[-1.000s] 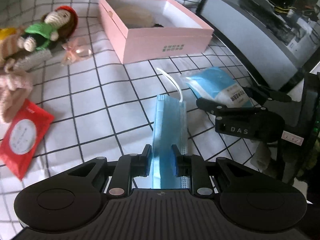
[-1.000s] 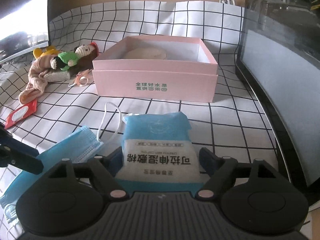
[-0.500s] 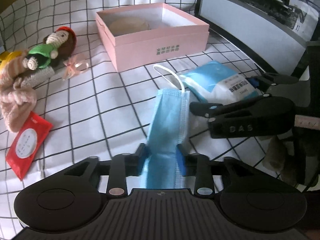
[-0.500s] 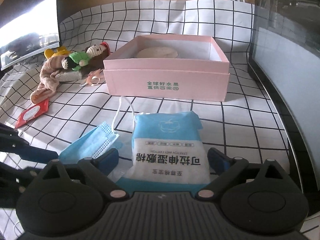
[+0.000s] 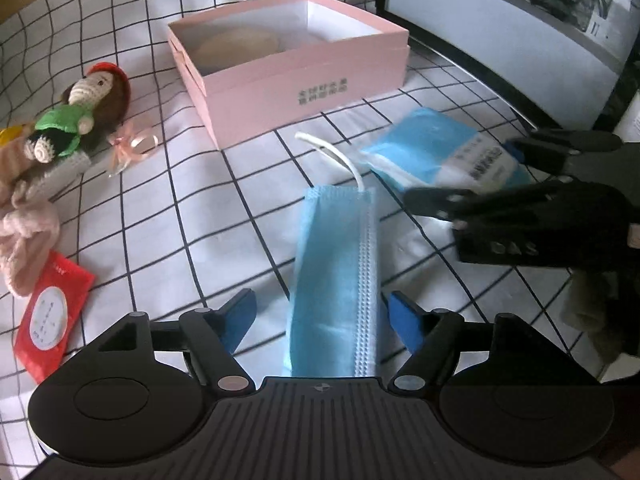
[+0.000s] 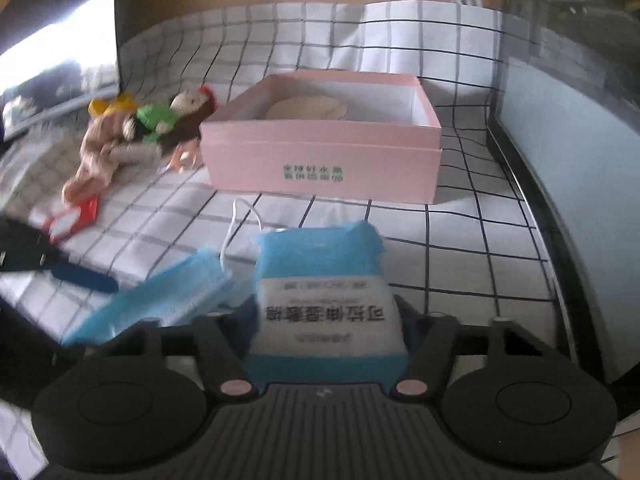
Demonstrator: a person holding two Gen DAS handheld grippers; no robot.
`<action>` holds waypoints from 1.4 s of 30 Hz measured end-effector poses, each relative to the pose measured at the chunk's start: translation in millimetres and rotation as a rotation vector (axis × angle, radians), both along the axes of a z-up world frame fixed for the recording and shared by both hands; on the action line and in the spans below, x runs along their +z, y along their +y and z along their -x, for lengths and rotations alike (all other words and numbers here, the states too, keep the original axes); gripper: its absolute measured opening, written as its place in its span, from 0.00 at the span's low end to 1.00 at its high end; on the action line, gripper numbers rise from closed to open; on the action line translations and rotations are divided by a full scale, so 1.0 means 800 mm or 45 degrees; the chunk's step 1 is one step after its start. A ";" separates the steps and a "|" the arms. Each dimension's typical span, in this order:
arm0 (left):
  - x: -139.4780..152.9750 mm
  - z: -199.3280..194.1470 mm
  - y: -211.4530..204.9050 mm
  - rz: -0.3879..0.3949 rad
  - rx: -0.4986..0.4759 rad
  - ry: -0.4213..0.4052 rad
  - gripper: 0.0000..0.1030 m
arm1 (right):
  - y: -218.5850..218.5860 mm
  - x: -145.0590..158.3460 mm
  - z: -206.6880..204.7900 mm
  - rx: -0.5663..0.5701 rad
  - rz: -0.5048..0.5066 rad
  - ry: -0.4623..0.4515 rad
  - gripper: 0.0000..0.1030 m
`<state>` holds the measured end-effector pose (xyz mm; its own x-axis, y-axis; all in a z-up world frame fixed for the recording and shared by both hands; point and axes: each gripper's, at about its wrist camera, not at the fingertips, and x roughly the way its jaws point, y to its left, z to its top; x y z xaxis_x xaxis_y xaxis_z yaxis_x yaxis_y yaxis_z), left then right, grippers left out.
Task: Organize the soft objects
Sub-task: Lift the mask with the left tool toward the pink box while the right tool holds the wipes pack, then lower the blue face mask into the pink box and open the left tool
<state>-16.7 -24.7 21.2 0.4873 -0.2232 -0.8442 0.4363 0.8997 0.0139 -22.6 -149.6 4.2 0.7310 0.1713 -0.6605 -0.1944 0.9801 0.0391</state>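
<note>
Left pose: left gripper (image 5: 322, 314) pitched steeply down over the checked cloth (image 5: 160, 216).
Left jaws: spreading apart, pads clear of the blue face mask (image 5: 338, 272) lying flat between them.
Right pose: right gripper (image 6: 326, 322) angled down, low over the cloth.
Right jaws: closing; pads against both sides of the blue cotton pack (image 6: 326, 300).
Box: pink box (image 5: 296, 80) open, beyond both.

The right wrist view is motion-blurred; green print on the pink box (image 6: 320, 152) is unreadable. The blue packet (image 6: 326, 304) hides the right gripper's (image 6: 326, 320) pads as its jaws close. The face mask's (image 5: 340, 272) near end disappears behind the left gripper (image 5: 322, 312). A tan round item (image 5: 236, 46) inside the box is unidentifiable.
</note>
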 end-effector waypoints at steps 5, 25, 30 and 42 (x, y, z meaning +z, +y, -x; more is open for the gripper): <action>0.000 0.006 -0.001 0.033 -0.051 -0.101 0.21 | -0.005 0.023 0.024 0.017 0.051 -0.016 0.59; 0.171 -0.055 0.014 0.459 -0.096 -0.345 0.13 | -0.030 0.091 0.097 -0.030 0.066 -0.152 0.59; 0.217 -0.157 -0.007 0.666 0.056 -0.362 0.15 | -0.025 0.095 0.098 -0.032 0.053 -0.186 0.58; 0.105 -0.277 -0.024 0.817 0.309 -0.097 0.30 | -0.026 0.096 0.077 -0.054 0.064 -0.151 0.58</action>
<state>204.5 -44.2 105.1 0.6395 -0.5445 -0.5427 0.2403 0.8121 -0.5317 -84.4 -170.7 80.8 0.8102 0.1077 -0.5762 -0.1531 0.9877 -0.0307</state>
